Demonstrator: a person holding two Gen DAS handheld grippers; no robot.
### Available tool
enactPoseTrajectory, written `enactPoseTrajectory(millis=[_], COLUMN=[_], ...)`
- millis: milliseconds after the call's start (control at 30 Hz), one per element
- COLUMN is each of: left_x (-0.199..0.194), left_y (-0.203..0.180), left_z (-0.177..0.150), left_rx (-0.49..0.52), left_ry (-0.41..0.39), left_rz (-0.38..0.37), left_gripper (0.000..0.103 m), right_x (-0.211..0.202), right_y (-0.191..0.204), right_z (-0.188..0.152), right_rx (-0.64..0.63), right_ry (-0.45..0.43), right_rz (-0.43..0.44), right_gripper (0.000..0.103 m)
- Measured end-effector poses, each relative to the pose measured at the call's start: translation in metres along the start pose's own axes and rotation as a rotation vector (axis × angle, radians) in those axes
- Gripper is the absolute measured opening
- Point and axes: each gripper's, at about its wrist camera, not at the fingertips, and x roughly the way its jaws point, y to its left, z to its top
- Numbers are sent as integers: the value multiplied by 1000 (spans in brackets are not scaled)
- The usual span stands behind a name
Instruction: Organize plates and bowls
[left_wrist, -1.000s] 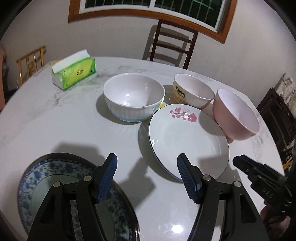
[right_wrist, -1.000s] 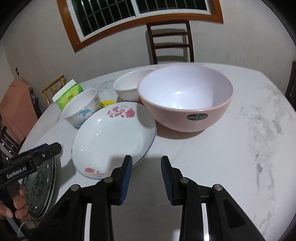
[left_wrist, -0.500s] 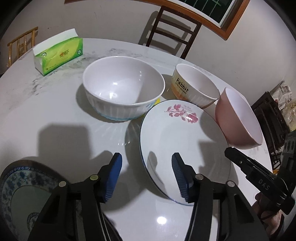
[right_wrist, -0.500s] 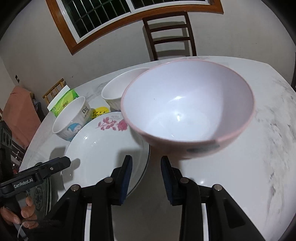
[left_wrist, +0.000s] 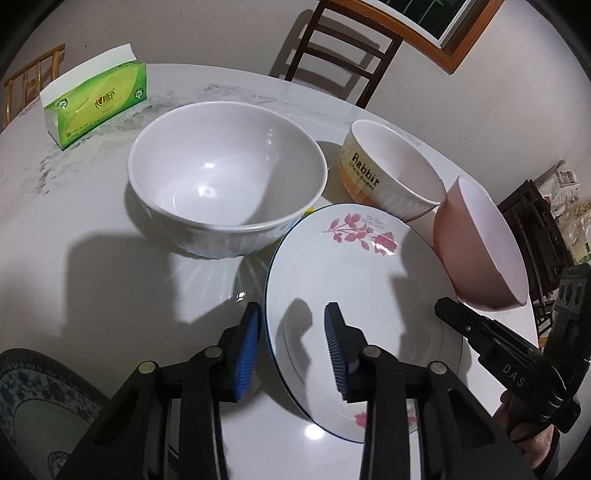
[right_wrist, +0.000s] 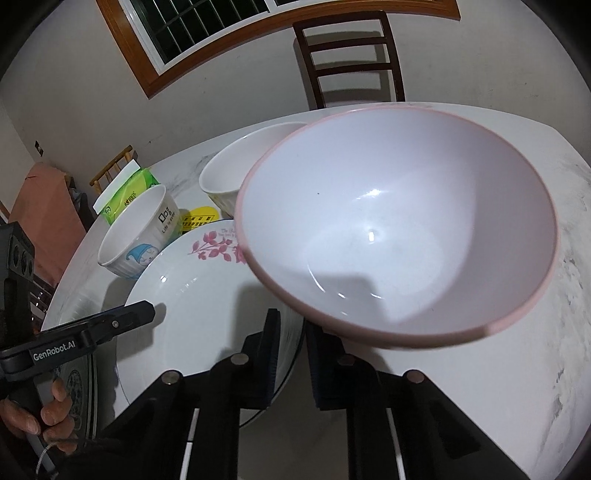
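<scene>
The pink bowl (right_wrist: 399, 229) is clamped by its near rim in the right gripper (right_wrist: 291, 354) and tilted above the flowered plate (left_wrist: 354, 280) on the bench (left_wrist: 92, 229). The jaws of the left gripper (left_wrist: 291, 347) are closing across the plate's left rim, not yet pressing. The rim should be seated deeply between the pads before any lifting.

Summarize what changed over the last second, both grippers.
The right gripper moved in and shut on the near rim of the pink bowl, which now tilts over the floral plate. The left gripper advanced to straddle that plate's left rim, jaws closing, not yet gripping. The white bowl, Rabbit bowl and tissue pack stayed put.
</scene>
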Motion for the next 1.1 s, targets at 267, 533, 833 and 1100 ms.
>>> enactPoseTrajectory(millis=[267,533,833,1100], left_x=[9,8,-1,-8], left_y=[-1,-5,-10,-15], left_z=[0,0,-19,-35], left_rx=[1,29,64,82], left_ry=[37,69,145,172], left_rz=[26,53,27,22], left_gripper=[18,16,16,16], right_x=[1,1,-10,-22], right_y=[-2,3,-2,2], right_z=[2,5,-8,-25], right_rx=[-6,-11,12,0], right_ry=[23,75,153,207], right_rz=[-2,-31,-35,-59], right_gripper=[10,11,11,12])
